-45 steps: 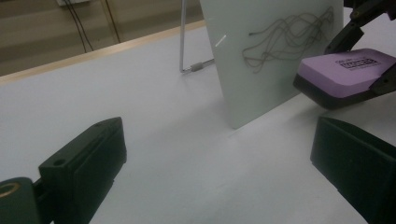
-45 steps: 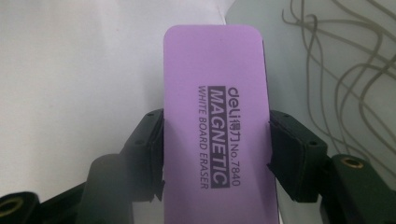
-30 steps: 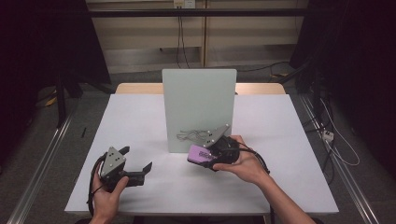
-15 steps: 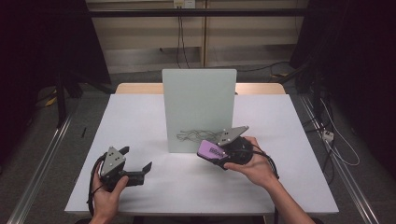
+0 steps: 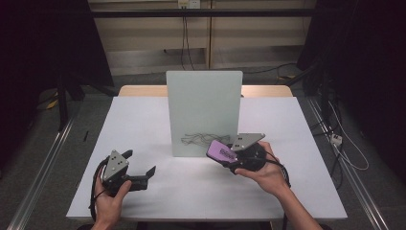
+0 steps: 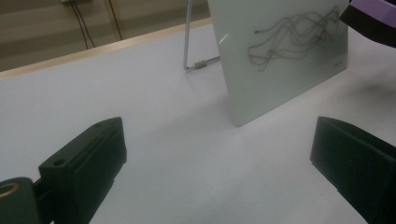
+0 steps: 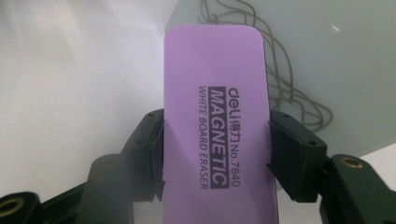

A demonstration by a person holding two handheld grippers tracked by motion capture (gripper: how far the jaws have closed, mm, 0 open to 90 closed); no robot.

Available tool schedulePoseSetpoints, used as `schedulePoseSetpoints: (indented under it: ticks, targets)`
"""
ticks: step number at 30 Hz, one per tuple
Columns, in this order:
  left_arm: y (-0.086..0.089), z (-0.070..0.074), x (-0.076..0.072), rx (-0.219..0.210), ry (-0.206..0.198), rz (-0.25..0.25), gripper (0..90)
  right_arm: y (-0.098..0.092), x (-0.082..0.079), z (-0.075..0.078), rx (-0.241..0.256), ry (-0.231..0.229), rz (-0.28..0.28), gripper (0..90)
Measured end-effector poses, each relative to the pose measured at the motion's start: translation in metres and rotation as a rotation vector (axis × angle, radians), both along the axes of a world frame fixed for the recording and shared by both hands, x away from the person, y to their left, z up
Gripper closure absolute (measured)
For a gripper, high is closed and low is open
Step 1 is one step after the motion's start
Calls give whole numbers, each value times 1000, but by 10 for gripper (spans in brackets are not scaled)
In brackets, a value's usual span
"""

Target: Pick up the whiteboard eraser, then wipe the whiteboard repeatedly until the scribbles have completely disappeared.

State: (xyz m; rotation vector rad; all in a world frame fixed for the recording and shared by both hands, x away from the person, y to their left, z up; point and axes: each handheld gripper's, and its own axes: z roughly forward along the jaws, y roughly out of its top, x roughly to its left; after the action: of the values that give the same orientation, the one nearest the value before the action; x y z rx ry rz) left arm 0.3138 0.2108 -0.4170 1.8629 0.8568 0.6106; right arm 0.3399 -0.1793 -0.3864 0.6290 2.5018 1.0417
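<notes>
- The left hand-held gripper rests on the flat white table near its front left corner, held in the person's left hand. Its jaws stand wide apart and released, with bare table between them in the left gripper view.
- The upright pale green-white rectangular whiteboard stands at the middle of the table, propped from behind by a thin metal wire stand. A tangle of thin dark scribbled lines marks its lower part.
- The right hand-held gripper is clenched on a purple rectangular magnetic whiteboard eraser, one jaw on each long side. It sits just in front of the board's lower right corner, by the scribbles, right of the table's centre and towards the front edge.
- There are no containers on the table.
</notes>
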Motion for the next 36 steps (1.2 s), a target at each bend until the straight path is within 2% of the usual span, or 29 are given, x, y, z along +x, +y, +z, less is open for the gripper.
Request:
schedulePoseSetpoints:
  ticks: [7, 11, 15, 17, 24, 28, 31, 36]
  targets:
    - [-1, -2, 3, -2, 5, -1, 34, -3, 0, -1, 5, 4, -5, 415]
    - [1, -3, 4, -1, 14, 0, 35, -3, 0, -1, -4, -13, -1, 415]
    - [2, -2, 2, -5, 10, 5, 35, -1, -2, 0, -18, -71, -6, 415]
    - [2, -1, 2, -1, 7, 9, 34, 1, -4, 0, -46, -110, -10, 415]
    - [-1, 0, -1, 12, -4, -1, 35, 6, -8, -1, -97, -192, -24, 416]
    - [-2, -1, 1, 9, 0, -2, 35, 14, -12, -3, -179, -268, -29, 416]
    - [-3, -1, 3, 12, 7, -10, 35, 23, -14, -7, -251, -342, -27, 416]
    - [-4, -1, 3, 20, 1, -23, 35, 29, -12, -10, -285, -367, -9, 416]
